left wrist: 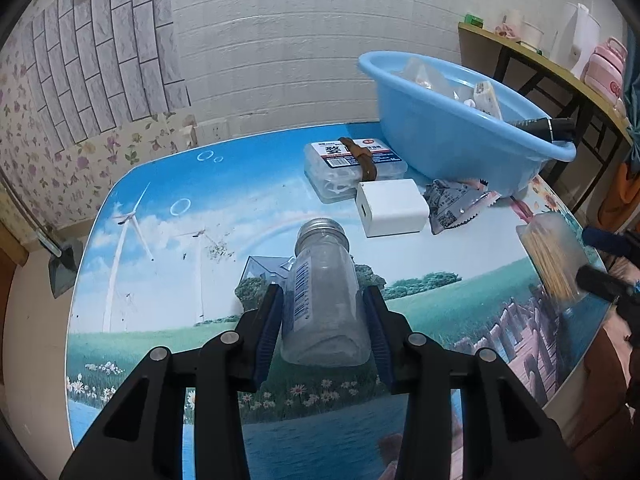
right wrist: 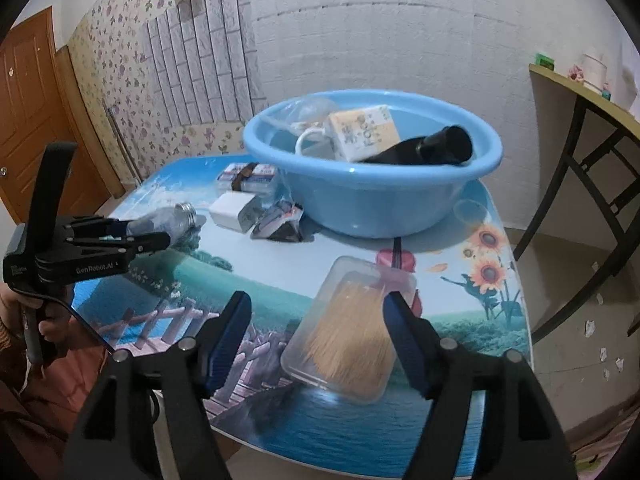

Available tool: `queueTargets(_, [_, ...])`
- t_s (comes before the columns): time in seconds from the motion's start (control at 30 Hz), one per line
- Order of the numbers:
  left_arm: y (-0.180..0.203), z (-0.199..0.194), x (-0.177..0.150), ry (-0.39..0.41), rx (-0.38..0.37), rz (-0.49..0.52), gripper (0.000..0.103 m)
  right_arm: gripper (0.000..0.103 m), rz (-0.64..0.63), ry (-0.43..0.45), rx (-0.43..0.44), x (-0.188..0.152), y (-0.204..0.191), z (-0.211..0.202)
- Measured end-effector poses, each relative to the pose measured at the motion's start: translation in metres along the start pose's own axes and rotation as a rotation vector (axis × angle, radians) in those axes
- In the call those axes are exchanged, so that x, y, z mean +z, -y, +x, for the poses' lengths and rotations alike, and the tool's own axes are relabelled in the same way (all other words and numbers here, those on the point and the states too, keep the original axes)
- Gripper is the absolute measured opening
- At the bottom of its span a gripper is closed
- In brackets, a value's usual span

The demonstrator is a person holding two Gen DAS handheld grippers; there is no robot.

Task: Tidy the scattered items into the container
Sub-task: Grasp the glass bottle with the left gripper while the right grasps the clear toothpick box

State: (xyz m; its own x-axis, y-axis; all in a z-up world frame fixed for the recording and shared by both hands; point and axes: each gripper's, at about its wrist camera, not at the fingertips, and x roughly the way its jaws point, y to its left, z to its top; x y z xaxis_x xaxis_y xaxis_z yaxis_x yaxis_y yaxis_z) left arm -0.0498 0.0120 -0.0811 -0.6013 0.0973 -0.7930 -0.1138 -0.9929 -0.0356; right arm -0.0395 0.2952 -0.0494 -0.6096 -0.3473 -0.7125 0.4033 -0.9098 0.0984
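Basin (right wrist: 372, 216) at the worktop's (left wrist: 160, 280) far end already holds several items; left gripper (left wrist: 324, 320) fingers pinch a jar (left wrist: 324, 288) lying on its side, while right gripper (right wrist: 316, 340) fingers stand spread around a toothpick box (right wrist: 348, 328). Next, probably: lift the jar over the basin's rim.

Quick count from us: one blue basin (right wrist: 372, 196), and inside it we make out one white mug (right wrist: 310, 142), one yellow-and-white carton (right wrist: 364, 132) and one black tube (right wrist: 432, 148), plus some clear plastic we can't count. Out on the table (left wrist: 168, 280): one glass jar (left wrist: 324, 292), one floss pick box (left wrist: 352, 168), one white charger (left wrist: 392, 208), one snack packet (left wrist: 456, 204), one toothpick box (right wrist: 352, 324). Two grippers, left (left wrist: 324, 332) and right (right wrist: 316, 340).
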Motion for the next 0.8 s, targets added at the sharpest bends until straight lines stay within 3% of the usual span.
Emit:
queueTargets(0.27, [-0.002, 0.003, 0.0, -0.011, -0.007, 0.005, 0.04, 0.082, -0.082, -0.018, -0.03, -0.006, -0.012, 0.013])
queueTargets(0.47, [-0.005, 0.006, 0.001, -0.011, -0.007, -0.008, 0.04, 0.082, -0.046, 0.003, -0.056, -0.005, -0.001, 0.013])
queueTargets(0.63, [-0.004, 0.008, 0.001, -0.014, -0.009, -0.006, 0.04, 0.089, -0.033, -0.029, -0.059, -0.007, 0.006, 0.022])
queueTargets(0.8, [-0.006, 0.007, 0.001, -0.014, -0.012, -0.009, 0.04, 0.09, -0.007, -0.085, -0.059, -0.014, 0.009, 0.036])
